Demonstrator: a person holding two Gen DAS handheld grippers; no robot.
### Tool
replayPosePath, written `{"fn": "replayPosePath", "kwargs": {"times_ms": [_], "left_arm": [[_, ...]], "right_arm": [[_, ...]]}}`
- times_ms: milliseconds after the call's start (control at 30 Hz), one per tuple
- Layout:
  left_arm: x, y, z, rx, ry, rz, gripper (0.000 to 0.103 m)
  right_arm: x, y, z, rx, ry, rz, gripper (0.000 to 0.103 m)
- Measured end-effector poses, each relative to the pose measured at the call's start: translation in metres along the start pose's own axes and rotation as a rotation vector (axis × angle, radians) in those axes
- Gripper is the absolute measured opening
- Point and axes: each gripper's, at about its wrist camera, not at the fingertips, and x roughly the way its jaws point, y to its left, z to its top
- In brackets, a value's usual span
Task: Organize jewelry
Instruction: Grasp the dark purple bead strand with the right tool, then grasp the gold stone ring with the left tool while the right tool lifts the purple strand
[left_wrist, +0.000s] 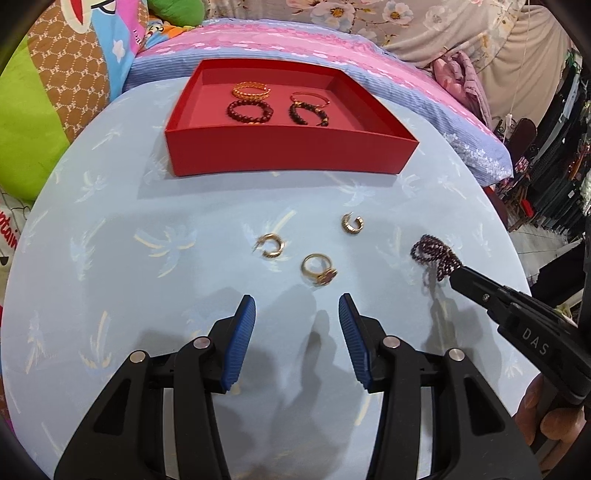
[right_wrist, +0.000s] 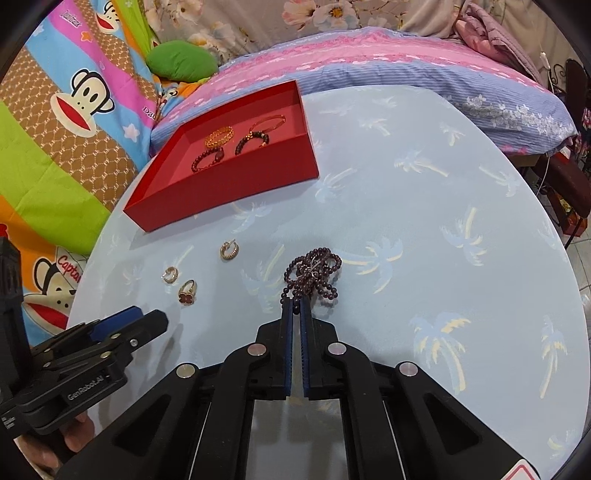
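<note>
A round table (left_wrist: 110, 258) under a pale blue cloth printed with palm trees fills both views, with a pink and lilac bedspread (left_wrist: 280, 40) behind it and a bright cartoon-monkey blanket (right_wrist: 74, 122) off to the left. At the far side of the table sits an open red tray (left_wrist: 288, 153), shallow and rectangular, holding four bracelets in two pairs: a gold chain-link bangle (left_wrist: 250, 89) with a dark red bead bracelet (left_wrist: 249, 112) just in front of it, and a thin gold bangle (left_wrist: 309, 98) with a black-and-gold bead bracelet (left_wrist: 308, 113) just in front of that. The left gripper (left_wrist: 297, 314) hangs over the near part of the cloth with its blue pads apart and nothing between them. The right gripper (right_wrist: 295, 306) reaches in from the right, its jaws drawn together on the near end of a coiled purple bead strand (right_wrist: 312, 277), which lies bunched on the cloth to the right of the small pieces and well apart from the tray. Between the left gripper and the tray, three small pieces lie loose on the cloth: a gold ring with a red stone (left_wrist: 318, 270) nearest the pads, a gold hoop earring (left_wrist: 270, 246) to its left, and a second gold hoop earring (left_wrist: 352, 223) farther back to its right, none of them touching.
</note>
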Motion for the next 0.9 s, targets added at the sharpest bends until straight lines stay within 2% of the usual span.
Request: {"fn": "replayPosePath", "kwargs": {"times_ms": [267,433,533,633,900], "left_arm": [[0.018,-0.014,0.013,-0.006,0.017,0.003,0.041],[0.028,-0.02,0.017,-0.008,0.028,0.034,0.032],[0.03,-0.02,0.018,-0.004,0.027,0.053,0.022],[0.028,-0.017,0.016,-0.005,0.029,0.042,0.014],[0.017,-0.015,0.011,0.011,0.018,0.027,0.014]], "right_arm": [[0.0,-0.004,0.001,0.017,0.005,0.024,0.004],[0.002,-0.004,0.002,0.018,0.01,0.033,0.004],[0.004,-0.003,0.003,0.015,0.012,0.037,0.004],[0.005,-0.003,0.003,0.012,0.015,0.043,0.004],[-0.003,-0.002,0.004,0.014,-0.001,0.058,0.004]]}}
